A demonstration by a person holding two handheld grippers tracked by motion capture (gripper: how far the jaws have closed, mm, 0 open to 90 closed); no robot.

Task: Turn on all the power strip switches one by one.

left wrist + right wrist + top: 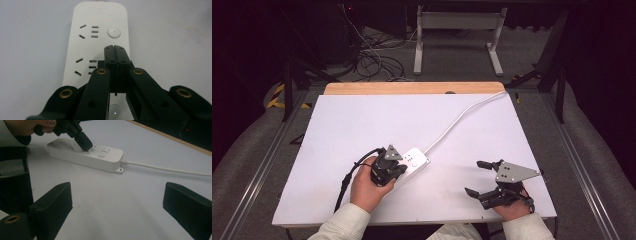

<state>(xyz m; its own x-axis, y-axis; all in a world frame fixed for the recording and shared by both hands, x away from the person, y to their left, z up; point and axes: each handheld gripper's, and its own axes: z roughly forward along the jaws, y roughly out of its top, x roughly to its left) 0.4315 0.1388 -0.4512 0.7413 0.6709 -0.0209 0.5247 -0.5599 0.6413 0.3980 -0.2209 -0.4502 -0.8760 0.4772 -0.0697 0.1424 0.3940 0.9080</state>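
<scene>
1. The left gripper has its two black jaws clenched flat against each other with nothing between them, and their joined tip rests on the top face of the white plastic power strip, between the round white switch button and the next one, which shows nearer the camera under the jaws.
2. From the right gripper view, that tip comes down at a slant onto the strip's middle (whether it presses or merely touches I cannot tell).
3. The strip lies on the white board that covers the table, near the middle of its near edge, angled toward the far right corner; its white cable runs off over that far edge.
4. The right gripper hovers near the board's near right corner, well apart from the strip, jaws spread wide and empty.
5. Judged step: poking a switch on the strip with the closed tip.
6. The next move probably calls for sliding the tip onto a button and pushing straight down, so the light strip does not skid; the free gripper could steady it.
</scene>
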